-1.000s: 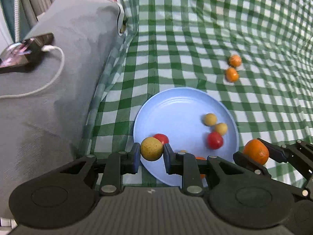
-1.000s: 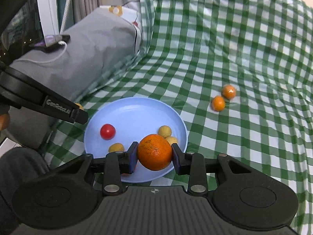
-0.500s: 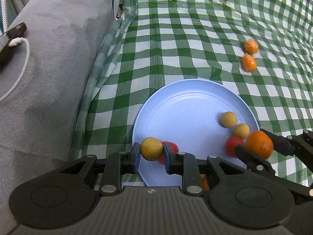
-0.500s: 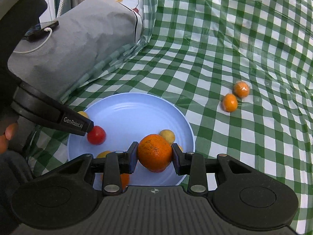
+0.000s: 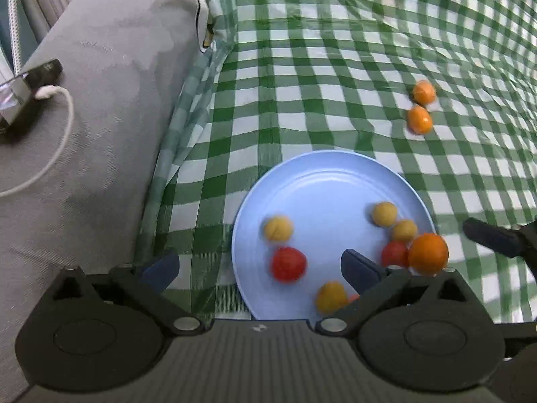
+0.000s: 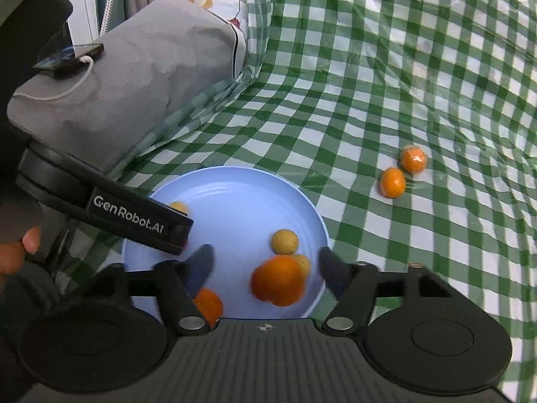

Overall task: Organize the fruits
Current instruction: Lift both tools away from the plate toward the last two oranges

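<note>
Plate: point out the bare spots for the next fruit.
The plate's far half is bare, from its far rim down to the yellow fruits. The centre is open too. Its near right is crowded around the big orange and tomato.

Both grippers let go of their fruit

The left gripper (image 5: 258, 265) and right gripper (image 6: 265, 268) now gape; the yellow fruit (image 5: 278, 229) and big orange (image 6: 278, 280) lie loose on the plate (image 6: 235, 194).
</note>
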Demonstrator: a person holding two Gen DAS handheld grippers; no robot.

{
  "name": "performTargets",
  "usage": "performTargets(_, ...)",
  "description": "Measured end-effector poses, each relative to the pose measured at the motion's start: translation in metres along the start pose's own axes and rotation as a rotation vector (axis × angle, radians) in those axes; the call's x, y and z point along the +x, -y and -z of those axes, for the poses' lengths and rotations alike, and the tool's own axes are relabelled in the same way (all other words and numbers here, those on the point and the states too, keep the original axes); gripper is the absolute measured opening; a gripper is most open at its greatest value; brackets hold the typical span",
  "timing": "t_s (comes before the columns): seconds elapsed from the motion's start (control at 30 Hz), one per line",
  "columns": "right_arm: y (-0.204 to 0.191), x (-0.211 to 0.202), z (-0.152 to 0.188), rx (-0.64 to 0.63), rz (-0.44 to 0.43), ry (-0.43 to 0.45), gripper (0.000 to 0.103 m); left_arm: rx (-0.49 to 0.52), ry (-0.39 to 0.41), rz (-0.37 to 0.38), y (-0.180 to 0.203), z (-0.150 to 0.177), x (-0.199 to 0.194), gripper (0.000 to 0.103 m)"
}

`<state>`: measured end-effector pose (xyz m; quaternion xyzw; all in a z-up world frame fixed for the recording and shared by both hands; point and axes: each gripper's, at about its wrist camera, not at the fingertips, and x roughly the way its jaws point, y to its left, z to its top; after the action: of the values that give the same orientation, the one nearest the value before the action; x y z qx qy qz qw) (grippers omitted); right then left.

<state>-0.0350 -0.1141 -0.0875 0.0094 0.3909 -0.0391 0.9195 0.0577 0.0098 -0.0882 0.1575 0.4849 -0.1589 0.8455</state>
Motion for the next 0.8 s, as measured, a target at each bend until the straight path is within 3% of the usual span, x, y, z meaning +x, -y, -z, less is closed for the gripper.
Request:
performTargets(0.13, -0.001, -0.034, 0.012, 0.029, 0.000, -0.013, 0.089, -0.001, -0.003, 0.001, -0.001, 0.017, -0.028, 0.102)
performTargets(0.3, -0.007, -0.084, 0.031, 0.085, 0.004, -0.009, 0.093, 0.003, 0.021, -0.018, -0.002, 0.054, -0.075, 0.103)
performTargets(0.53, -0.027, -0.148, 0.050, 0.102, 0.019, 0.099, 0.100, -0.009, 0.090, -0.043, -0.001, 0.097, -0.129, 0.103)
performTargets(0.8, -0.039, -0.183, 0.059, 0.053, 0.015, 0.172, 0.100, -0.016, 0.162, -0.059, 0.005, 0.113, -0.168, 0.103)
